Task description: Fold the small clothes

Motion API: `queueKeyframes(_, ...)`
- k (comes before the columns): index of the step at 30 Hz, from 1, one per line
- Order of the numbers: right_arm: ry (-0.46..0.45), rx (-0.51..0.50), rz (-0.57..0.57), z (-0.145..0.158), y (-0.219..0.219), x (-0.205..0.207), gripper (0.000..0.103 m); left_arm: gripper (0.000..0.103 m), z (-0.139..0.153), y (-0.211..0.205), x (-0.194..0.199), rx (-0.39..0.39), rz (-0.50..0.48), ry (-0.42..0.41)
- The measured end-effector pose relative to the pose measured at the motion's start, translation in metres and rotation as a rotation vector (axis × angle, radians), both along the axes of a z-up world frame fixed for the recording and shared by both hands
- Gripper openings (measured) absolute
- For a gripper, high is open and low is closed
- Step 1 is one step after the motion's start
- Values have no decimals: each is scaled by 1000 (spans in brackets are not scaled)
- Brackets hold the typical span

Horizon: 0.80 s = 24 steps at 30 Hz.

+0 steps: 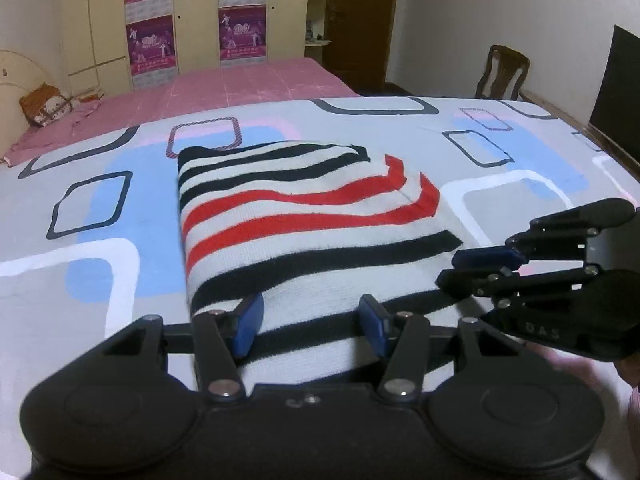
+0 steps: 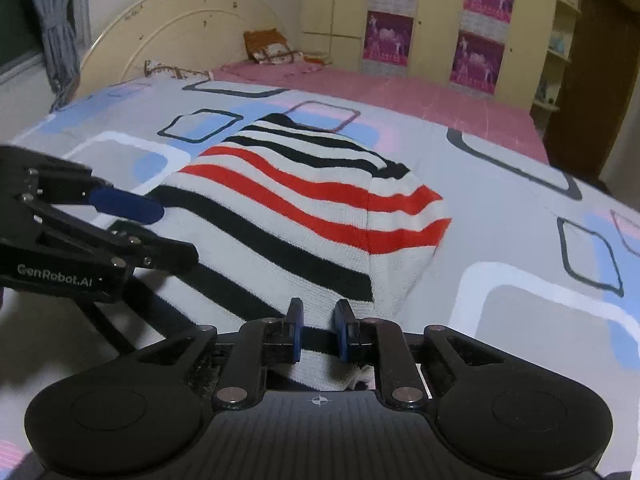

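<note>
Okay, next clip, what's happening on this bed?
A person is folding a striped sweater on a patterned bedsheet, with a hand-held gripper in each hand. The sweater already lies partly folded into a compact shape. The left hand-held gripper is open, its fingers straddling the near edge. The right hand-held gripper sits at the same near edge, fingers narrowly apart with fabric between them; whether it pinches is unclear.

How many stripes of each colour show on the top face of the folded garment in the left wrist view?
On the striped knit garment lying on the patterned bedsheet:
Red stripes: 2
Black stripes above the red: 3
Black stripes below the red: 3
Total: 8
</note>
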State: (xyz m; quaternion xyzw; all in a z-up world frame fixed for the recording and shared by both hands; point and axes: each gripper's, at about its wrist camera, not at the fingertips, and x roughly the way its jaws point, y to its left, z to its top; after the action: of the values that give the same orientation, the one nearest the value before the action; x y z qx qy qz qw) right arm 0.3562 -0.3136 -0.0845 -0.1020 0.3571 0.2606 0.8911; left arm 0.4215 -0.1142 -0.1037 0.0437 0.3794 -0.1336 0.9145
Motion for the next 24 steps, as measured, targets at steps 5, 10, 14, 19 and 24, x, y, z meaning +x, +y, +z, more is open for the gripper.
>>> queueKeyframes(5,-13,-1,-17,-4,1,1,16,51,-1,-3,0,29,-11,-5)
queueKeyframes(10,3,8,-50,-1,3,3,16,51,2,-5,1,38,-6,4)
queueKeyframes(14,-1,85,-96,18,-11,0,64,85,21,2,-4,41,7,-28)
queueKeyframes(19,75,353,-211,31,-65,9,77,86,29,36,2,-26,68,-30)
queueKeyframes(24,221,492,-269,9,-89,36,73,86,12,63,26,-130,141,52)
